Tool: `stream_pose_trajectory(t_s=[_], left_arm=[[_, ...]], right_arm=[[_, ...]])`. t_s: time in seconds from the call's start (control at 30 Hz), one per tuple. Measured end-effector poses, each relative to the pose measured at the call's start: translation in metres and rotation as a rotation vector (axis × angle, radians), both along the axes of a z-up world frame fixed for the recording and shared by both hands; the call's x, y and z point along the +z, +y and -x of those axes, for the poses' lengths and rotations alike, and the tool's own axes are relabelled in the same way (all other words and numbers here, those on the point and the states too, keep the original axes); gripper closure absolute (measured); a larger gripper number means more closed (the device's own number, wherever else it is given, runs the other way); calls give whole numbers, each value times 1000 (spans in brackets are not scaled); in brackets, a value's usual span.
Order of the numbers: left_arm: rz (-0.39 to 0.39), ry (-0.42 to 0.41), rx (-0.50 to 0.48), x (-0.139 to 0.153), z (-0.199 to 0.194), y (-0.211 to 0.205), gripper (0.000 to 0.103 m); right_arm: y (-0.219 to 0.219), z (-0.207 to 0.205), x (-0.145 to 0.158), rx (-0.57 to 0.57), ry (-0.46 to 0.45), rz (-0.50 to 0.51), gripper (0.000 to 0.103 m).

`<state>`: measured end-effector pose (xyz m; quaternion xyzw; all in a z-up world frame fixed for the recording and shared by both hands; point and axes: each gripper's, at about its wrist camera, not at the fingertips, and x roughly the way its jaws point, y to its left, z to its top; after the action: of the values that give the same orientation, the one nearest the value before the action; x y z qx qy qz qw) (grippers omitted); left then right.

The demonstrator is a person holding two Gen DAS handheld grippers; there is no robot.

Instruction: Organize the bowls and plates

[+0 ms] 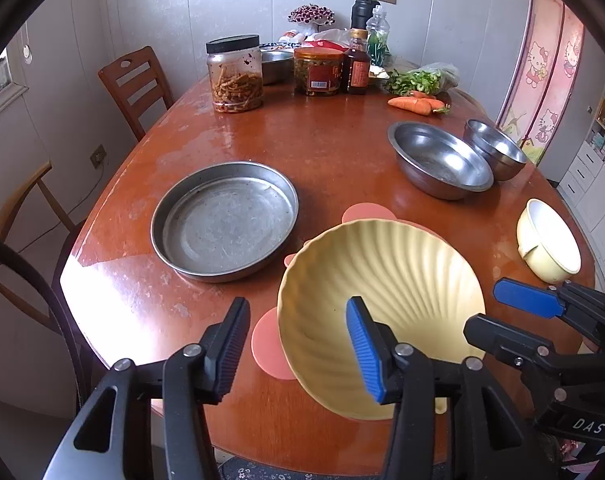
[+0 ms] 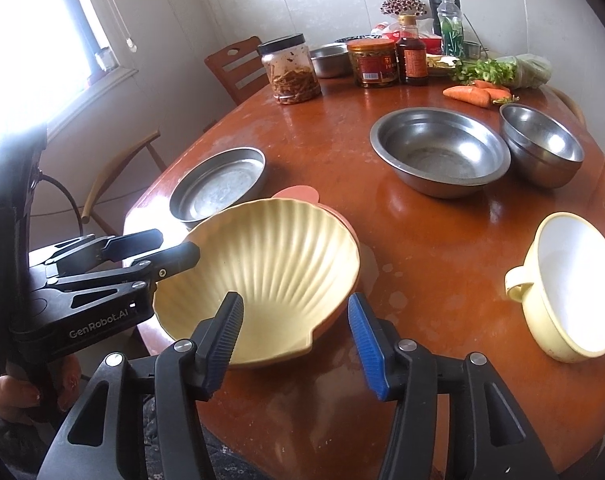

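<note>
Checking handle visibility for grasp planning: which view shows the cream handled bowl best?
Right wrist view: the cream handled bowl shows its whole rim, white inside and side handle. In the left wrist view the bowl is smaller, near the edge, with the handle barely visible.

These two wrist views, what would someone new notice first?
The yellow shell-shaped dish at the near table edge, sitting on a pink mat, with both grippers' open jaws straddling its near rim, left gripper and right gripper. Then the metal ware: a flat pan to the left, two steel bowls further back at right, and a cream cup near right.
</note>
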<state>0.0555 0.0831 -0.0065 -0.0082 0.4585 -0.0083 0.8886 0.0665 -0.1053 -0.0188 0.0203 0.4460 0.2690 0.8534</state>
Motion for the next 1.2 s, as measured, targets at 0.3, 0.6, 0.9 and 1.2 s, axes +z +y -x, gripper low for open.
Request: stream_pose_trajectory(t_s=[0.3,0.6,0.9,1.2], left_arm=[[-6,-19,-4,4,-1,-4,43],[-9,-31,0,6,-3,-3,39],[9,-40,57,9,-8,23,38],[19,-39,169,8,-14,72,38]], right_arm=[[-4,-4,-1,-14,5,-10,42],[-10,-11,1,-35,7,-30,40],[-1,-21,8,-24,-3,-39,40],[32,-36,24,33,-69,-7,40]])
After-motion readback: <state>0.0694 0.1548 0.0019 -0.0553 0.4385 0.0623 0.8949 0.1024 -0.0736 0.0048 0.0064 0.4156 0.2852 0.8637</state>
